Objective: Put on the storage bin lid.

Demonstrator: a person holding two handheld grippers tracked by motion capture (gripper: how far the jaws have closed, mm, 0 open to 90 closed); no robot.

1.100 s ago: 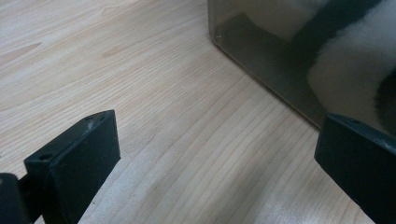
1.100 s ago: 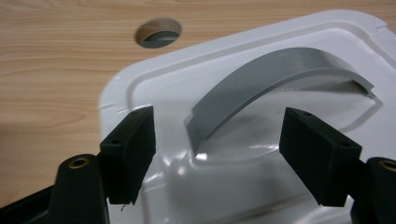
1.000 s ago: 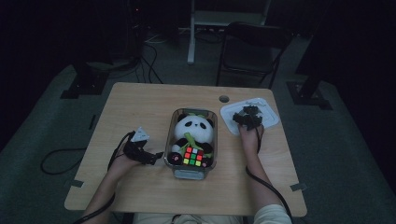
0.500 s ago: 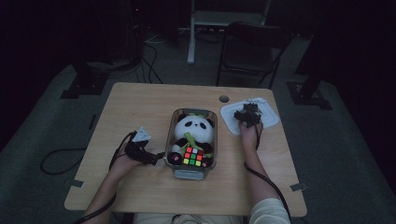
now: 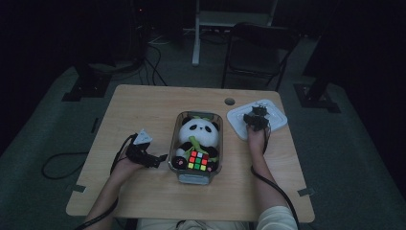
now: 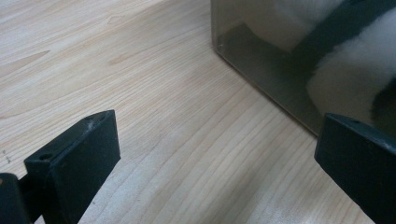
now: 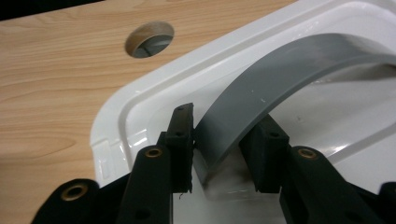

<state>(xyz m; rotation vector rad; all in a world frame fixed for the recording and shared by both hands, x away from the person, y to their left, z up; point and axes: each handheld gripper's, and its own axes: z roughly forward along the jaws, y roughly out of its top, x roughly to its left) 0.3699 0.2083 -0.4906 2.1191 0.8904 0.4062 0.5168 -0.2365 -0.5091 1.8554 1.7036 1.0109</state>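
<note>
Two grippers are at work on one wooden surface (image 5: 143,110). High view: a clear container (image 5: 195,175) sits at the middle of the surface toward the near edge, holding a panda plush (image 5: 198,132) and a colour cube (image 5: 199,160). Its white lid (image 5: 277,115) lies flat near the far right corner, beside the cable hole (image 5: 230,101). The right gripper (image 5: 256,116) rests on the lid; the left gripper (image 5: 158,159) lies on the surface just beside the container's left wall, likely placed to steady it once the lid comes over.

Left gripper view: the jaws stand wide apart with bare wood between them and nothing in their hold. The container's clear wall (image 6: 261,70) crosses the upper right, the plush's white and black fur behind it.

Right gripper view: the jaws have just been closing and now flank the grey arched handle (image 7: 280,79) of the lid, near the foot of the arch. The left pad (image 7: 183,135) lies against the strap; the other sits partly behind it, so a full pinch is probable but not certain. The lid's raised rim (image 7: 116,112) lies flat on the surface. Taking the handle at its foot should let the lid be lifted without tipping.
</note>
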